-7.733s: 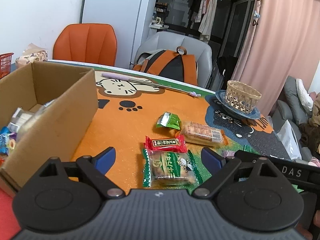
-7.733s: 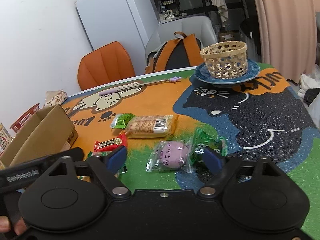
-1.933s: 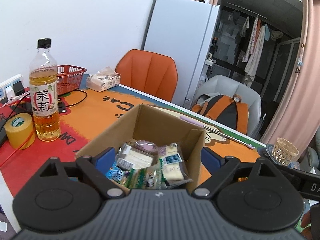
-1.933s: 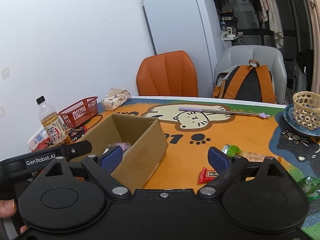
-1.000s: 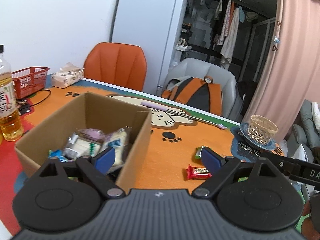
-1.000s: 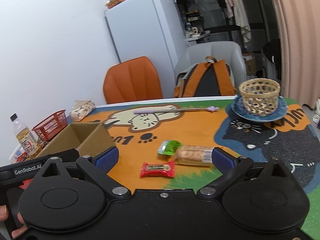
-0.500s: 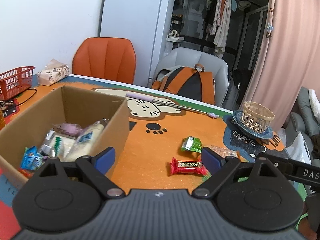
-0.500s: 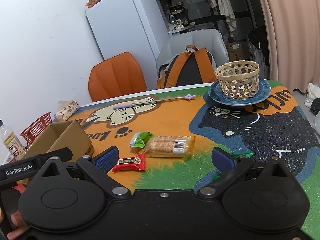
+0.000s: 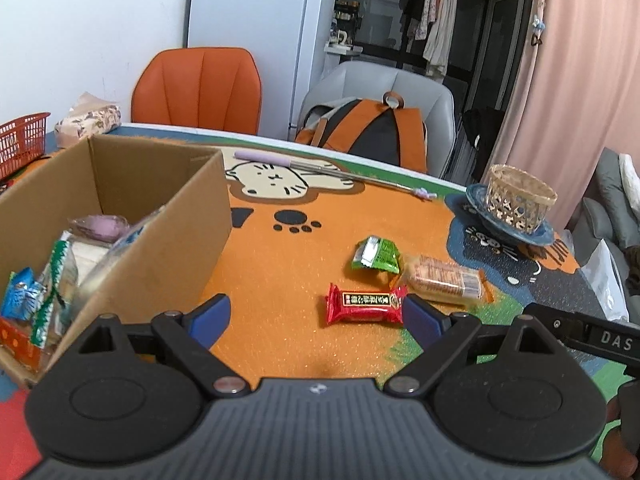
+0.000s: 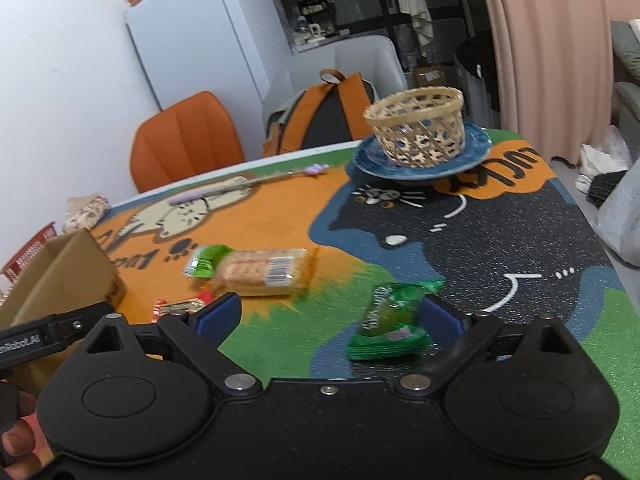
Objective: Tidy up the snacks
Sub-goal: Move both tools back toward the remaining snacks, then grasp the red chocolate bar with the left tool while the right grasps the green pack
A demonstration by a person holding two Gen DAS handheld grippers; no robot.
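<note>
Far left, an open brown cardboard box [image 9: 160, 216] is seen, part-filled with wrapped snacks [image 9: 60, 264] heaped against its near wall. Right of it, loose on the orange part of the cat-print table mat [image 9: 280, 264]: a red rectangular snack bar wrapper [image 9: 364, 303], a small crumpled green packet [image 9: 376, 255] just behind it, then a clear-wrapped pack of tan crackers [image 9: 444, 280] touching the green packet. Furthest right, on the green-and-black part of the mat, a glossy green candy pouch [image 10: 390, 322] is lying alone.

Risks, judged: the red bar sits off toward the right pad, so a closing pinch may catch only a wrapper end and the bar may slip or spin. The flat foil could be pushed along the mat instead of lifted. The green pouch is blurred, and it is close against the right pad; a pinch may squeeze the slick film out sideways. The two grippers are near each other, so a clash is possible.

Left gripper [image 9: 316, 316]: spread wide, empty, held low over the mat, aimed forward at the red bar. Right gripper [image 10: 332, 316]: spread wide, empty, tilted, pouch between the pads but not clamped.
</note>
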